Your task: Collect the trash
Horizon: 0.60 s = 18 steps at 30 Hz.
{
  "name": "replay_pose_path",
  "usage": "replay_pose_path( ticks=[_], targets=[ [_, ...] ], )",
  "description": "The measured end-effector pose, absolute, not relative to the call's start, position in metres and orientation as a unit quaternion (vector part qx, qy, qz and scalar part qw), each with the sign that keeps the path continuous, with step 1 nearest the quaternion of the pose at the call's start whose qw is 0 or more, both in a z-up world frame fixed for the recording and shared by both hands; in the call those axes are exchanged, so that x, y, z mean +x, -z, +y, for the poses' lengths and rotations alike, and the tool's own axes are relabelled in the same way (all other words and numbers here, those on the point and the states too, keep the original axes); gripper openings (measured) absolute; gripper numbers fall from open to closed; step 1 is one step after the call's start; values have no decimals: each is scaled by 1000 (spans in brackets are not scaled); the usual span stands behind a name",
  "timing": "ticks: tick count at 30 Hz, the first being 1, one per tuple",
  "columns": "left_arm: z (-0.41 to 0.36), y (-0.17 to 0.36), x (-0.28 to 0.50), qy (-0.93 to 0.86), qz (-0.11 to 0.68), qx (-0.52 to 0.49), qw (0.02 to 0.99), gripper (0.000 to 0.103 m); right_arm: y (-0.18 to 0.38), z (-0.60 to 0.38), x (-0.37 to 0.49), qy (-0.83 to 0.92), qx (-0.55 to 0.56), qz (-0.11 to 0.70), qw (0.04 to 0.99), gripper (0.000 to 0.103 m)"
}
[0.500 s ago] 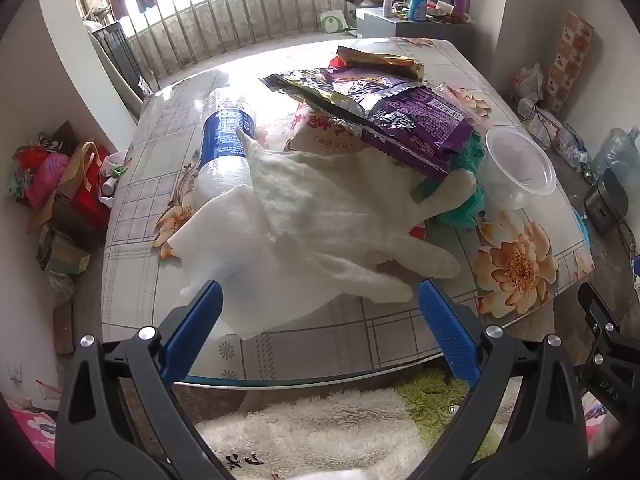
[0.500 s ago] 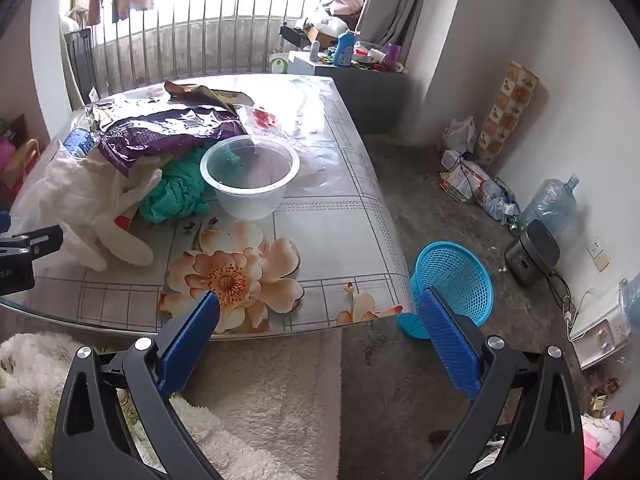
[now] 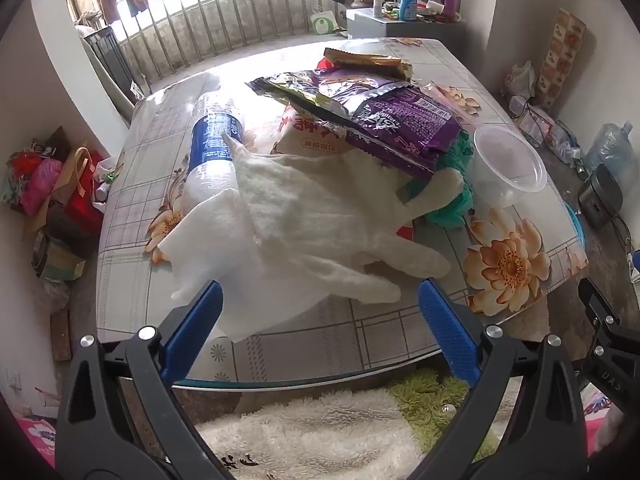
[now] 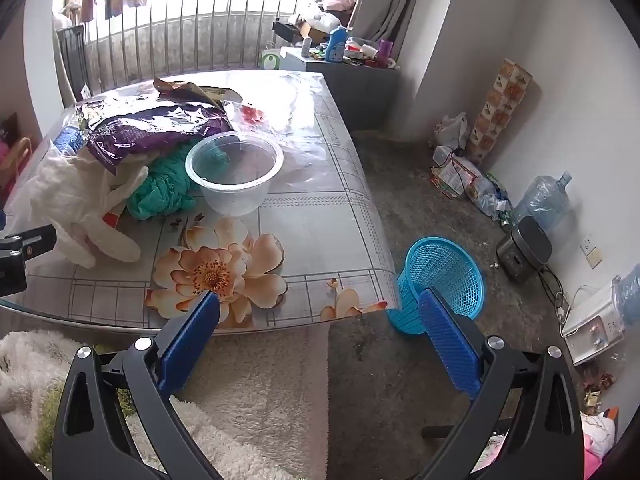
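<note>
While both tools hang above the near edge of the table (image 3: 132, 208) with nothing taken yet, the step in hand looks like the first pick from the trash heap, and the blue basket (image 4: 442, 280) on the floor beside the table's right corner is the likely goal. The left hand-held gripper (image 3: 320, 312) stands spread as wide as it goes and empty, pointing down at the white glove (image 3: 320, 216), which lies on top of a white tissue sheet (image 3: 224, 264) at the near side of the pile. The right hand-held gripper (image 4: 320, 320) is equally wide and empty, out over the table edge. To do this well, I would lower the left tool on the glove's palm (loose fingers slip), pinch only the top layer, and lift straight up so the bottle (image 3: 216, 148) underneath does not roll. Counted: one glove, one tissue sheet, one plastic bottle with a blue label, one purple wrapper (image 3: 400, 128), one clear tub (image 4: 236, 172), one teal crumpled bag (image 4: 160, 192), one basket; other wrappers lie behind, but overlap keeps me from counting them
</note>
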<state>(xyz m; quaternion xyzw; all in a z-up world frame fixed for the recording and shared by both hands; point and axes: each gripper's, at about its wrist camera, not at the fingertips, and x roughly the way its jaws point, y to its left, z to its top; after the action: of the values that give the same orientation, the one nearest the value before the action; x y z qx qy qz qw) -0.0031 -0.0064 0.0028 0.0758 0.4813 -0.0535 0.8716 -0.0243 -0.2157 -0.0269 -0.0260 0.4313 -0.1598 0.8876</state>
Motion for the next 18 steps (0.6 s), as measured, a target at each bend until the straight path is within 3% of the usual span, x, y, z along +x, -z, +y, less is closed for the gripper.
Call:
replay_pose_path(
  ticks=[18],
  targets=[
    [-10,-1,-3,57,486,79,869,94,32,-220,-25,165,-22,440,883,97]
  ],
)
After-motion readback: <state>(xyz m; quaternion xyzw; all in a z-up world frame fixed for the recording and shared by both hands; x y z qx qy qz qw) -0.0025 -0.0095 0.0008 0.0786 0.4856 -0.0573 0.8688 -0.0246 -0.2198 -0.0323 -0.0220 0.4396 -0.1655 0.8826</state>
